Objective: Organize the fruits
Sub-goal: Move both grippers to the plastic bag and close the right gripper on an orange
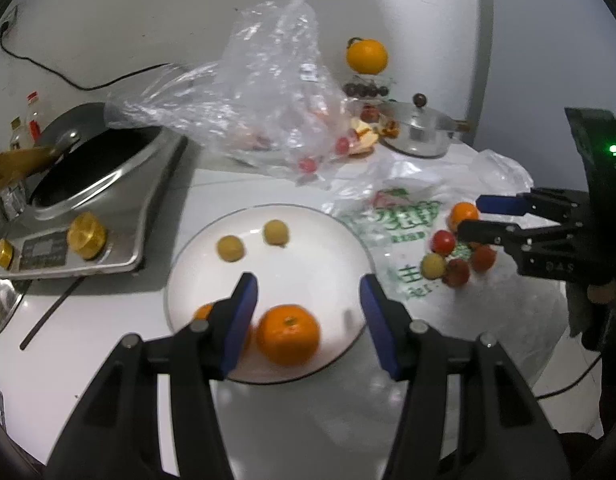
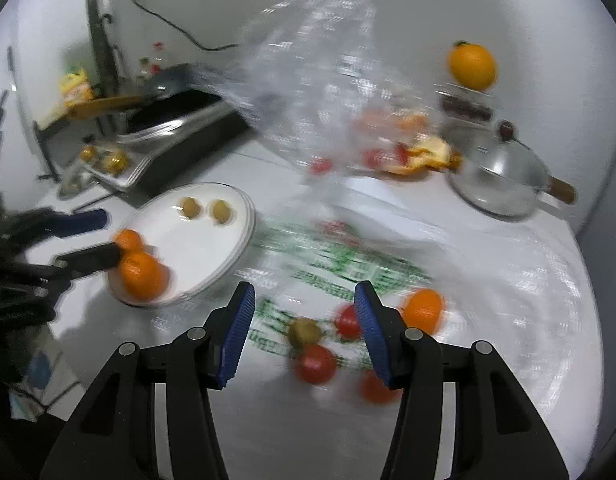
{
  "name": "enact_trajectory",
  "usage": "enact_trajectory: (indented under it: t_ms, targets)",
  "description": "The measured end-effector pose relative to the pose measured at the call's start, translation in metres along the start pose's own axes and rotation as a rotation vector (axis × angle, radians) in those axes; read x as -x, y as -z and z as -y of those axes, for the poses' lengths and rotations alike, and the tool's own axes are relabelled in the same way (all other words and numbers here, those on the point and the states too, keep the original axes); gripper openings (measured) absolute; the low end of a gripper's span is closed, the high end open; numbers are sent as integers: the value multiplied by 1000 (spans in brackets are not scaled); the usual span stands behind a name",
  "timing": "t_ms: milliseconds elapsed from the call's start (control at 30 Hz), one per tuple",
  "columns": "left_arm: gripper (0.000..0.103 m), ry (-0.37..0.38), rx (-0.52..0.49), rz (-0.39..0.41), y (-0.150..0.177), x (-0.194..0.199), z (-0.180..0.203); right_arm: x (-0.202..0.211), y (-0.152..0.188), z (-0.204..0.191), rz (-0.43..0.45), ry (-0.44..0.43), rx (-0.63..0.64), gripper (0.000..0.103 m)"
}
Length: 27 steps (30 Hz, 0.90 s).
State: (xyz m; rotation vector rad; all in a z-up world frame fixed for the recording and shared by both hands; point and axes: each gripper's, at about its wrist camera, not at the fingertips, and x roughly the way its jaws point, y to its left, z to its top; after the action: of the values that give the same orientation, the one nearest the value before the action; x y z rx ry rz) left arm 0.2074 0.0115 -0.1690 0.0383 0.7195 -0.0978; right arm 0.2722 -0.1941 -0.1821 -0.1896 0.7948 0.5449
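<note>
A white plate holds two small yellow-green fruits and a mandarin. My left gripper hovers open over the plate's near side. The mandarin lies between its blue pads, which do not press on it. A second mandarin peeks out behind the left finger. My right gripper is open over a loose cluster on a printed plastic bag: cherry tomatoes, a greenish fruit and a small orange. Nothing is in its grip. The right wrist view is blurred.
An induction cooker with a wok stands left of the plate. A crumpled clear bag holding some fruit rises behind it. At the back right are a lidded steel pot and an orange on a glass bowl.
</note>
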Motion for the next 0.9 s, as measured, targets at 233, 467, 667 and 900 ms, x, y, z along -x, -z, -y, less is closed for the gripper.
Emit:
enact_trajectory:
  t_ms: [233, 467, 667, 900]
  targets:
    - [55, 26, -20, -9, -8, -10, 25, -3, 12, 27, -33, 100, 51, 55]
    - [55, 65, -41, -22, -15, -22, 52, -8, 12, 37, -51, 127, 105, 55]
    - [55, 80, -44, -26, -21, -32, 67, -16, 7, 41, -66, 117, 184, 55]
    - [55, 94, -46, -45, -21, -40, 78, -34, 0, 35, -99, 97, 298, 55]
